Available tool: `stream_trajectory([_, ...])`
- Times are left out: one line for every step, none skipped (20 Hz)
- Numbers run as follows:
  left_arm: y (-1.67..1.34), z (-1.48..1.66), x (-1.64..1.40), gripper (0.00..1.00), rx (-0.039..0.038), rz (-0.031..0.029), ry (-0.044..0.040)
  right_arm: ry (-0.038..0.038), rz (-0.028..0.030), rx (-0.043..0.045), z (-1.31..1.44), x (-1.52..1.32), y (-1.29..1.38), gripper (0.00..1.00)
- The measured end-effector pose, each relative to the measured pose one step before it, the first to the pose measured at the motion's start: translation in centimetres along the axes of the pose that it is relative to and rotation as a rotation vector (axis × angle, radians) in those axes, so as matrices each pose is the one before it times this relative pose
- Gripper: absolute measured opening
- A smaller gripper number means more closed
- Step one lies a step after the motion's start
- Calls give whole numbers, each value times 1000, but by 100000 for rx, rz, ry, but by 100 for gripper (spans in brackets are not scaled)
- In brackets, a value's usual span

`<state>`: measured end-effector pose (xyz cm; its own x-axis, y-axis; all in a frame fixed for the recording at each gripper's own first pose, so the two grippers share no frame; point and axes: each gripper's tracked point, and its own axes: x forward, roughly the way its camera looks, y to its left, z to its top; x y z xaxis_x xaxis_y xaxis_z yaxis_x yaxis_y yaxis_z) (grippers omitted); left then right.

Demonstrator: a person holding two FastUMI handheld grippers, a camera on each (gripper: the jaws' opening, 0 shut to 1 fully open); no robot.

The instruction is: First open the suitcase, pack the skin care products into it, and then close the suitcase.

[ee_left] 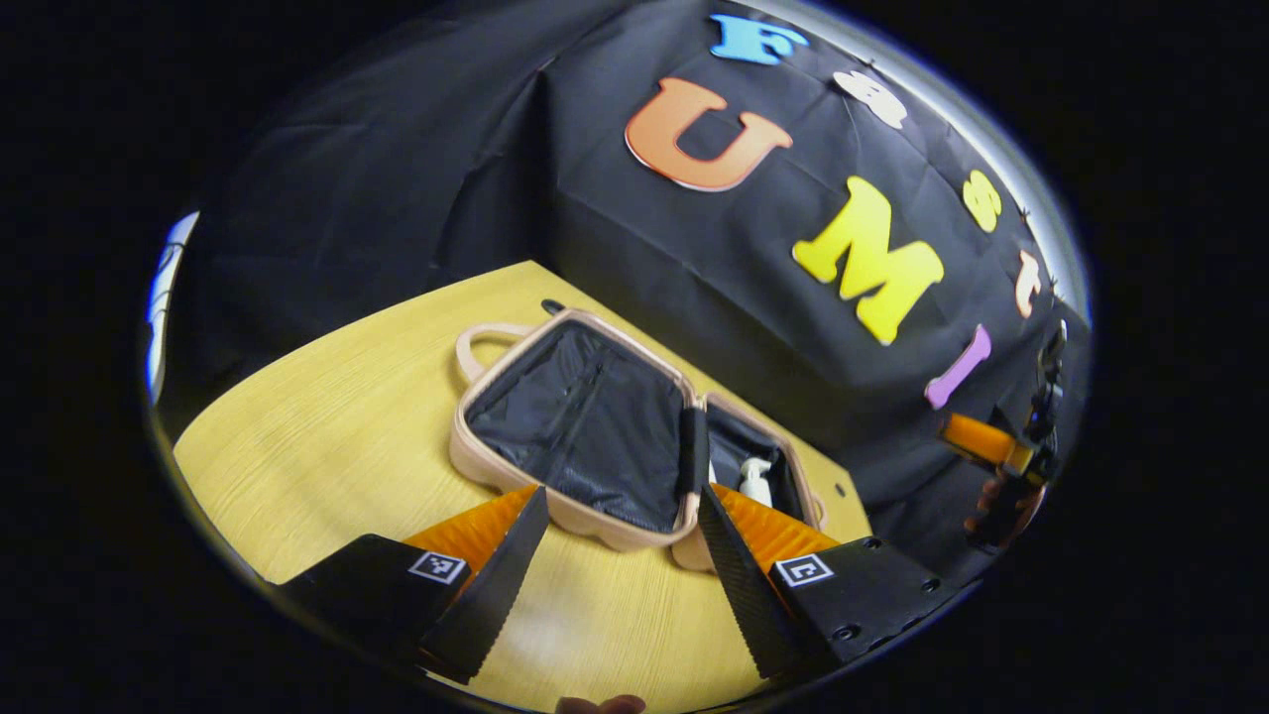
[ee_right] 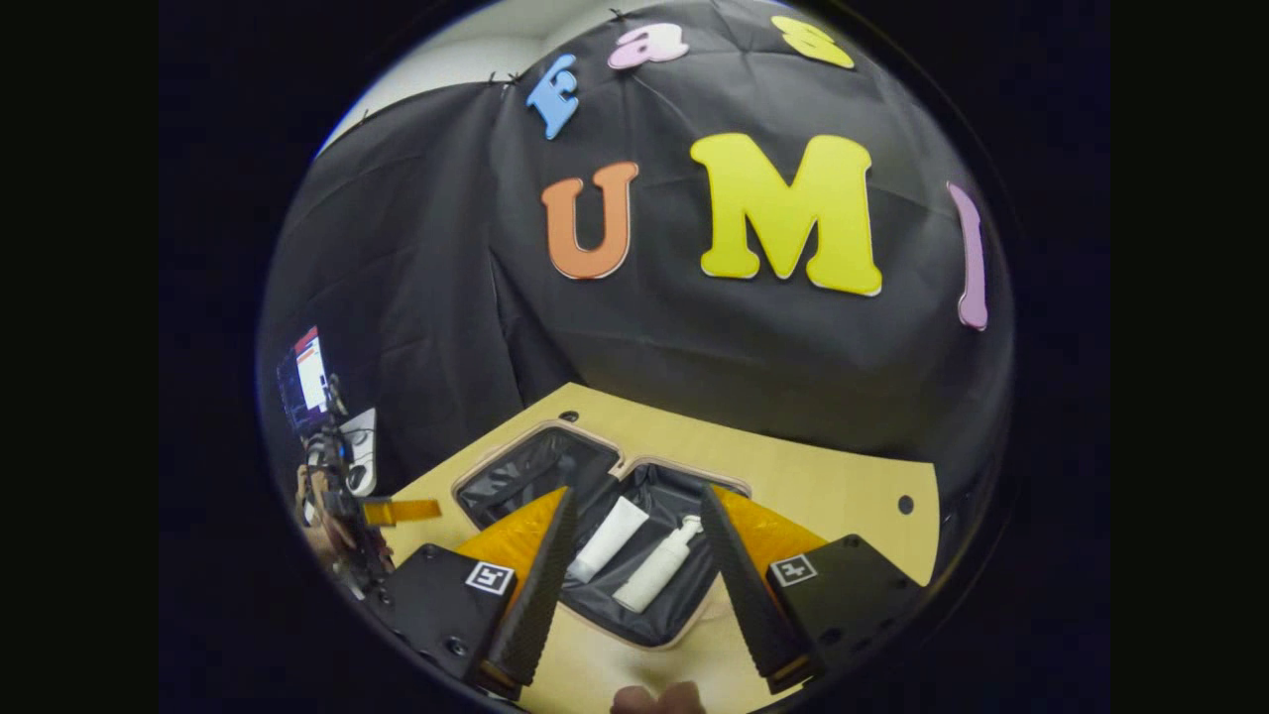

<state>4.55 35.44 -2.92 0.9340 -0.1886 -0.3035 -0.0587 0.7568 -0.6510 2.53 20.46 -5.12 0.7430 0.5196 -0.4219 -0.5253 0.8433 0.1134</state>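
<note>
Both the left gripper [ee_left: 620, 565] and the right gripper [ee_right: 634, 575] hover with fingers apart, holding nothing. Beyond them the suitcase [ee_left: 555, 501] lies open on the table [ee_left: 327, 416], tube [ee_right: 607, 538] and pump bottle [ee_right: 656, 567] inside. Closing seems next: catch the lid's [ee_left: 580, 416] far rim and swing it over slowly.

Beige suitcase [ee_left: 516, 476], black lining; white bottles [ee_right: 654, 573]; yellow woodgrain table [ee_left: 327, 416].

**Two cameras over one open suitcase**

From the left gripper view we look down and across the surface [ee_left: 327, 416] at the suitcase [ee_left: 585, 426] from its side. The right gripper view sits nearer, above the suitcase [ee_right: 605, 535]. Both share suitcase, surface, wall.
</note>
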Motion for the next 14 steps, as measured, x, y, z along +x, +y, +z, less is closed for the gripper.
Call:
stream_trajectory([1141,1450,705,97,-2606,-1444,-518,-114,-2052,-1216,-305,-586,-707,75])
stream_trajectory([1778,1228,846,97,-2103,-49,-906,-60,-2117,-905,-202,-575,-485,77])
stream_trajectory([2128,1322,1047,97,-2800,1322,-436,-240,-1925,-995,-135,-248,-309,79])
stream_trajectory([1883,1327,1104,97,-4468,981,-44,163,-2098,-775,-146,-203,-315,79])
stream_trajectory([1704,1286,1111,97,-6040,282,-590,251,-1823,-546,-277,-427,-428,79])
stream_trajectory([1506,857,989,97,-6175,381,74,167,-1301,220,9,-422,-284,79])
stream_trajectory([1330,746,921,96,-5370,196,1058,128,-1670,331,197,-476,-418,79])
stream_trajectory([1292,403,991,96,-4458,-370,-17,87,-2061,-15,112,-336,-442,79])
stream_trajectory([785,187,901,96,-5172,-1108,-628,83,-2639,-2645,-182,-186,-651,79])
stream_trajectory([-2,391,1101,96,-5374,-1831,-244,-1238,-1715,-4666,198,-285,-318,79])
stream_trajectory([-189,189,669,94,-4400,-2503,-591,-1785,-1015,-4495,435,-137,131,79])
stream_trajectory([169,209,735,93,-3130,-1613,-837,-1095,-448,-3612,347,-393,285,79])
stream_trajectory([281,167,695,91,-2776,-933,-290,-419,312,-2113,165,-379,484,79])
stream_trajectory([441,-27,665,90,-2618,-58,382,265,538,-925,75,-342,450,79])
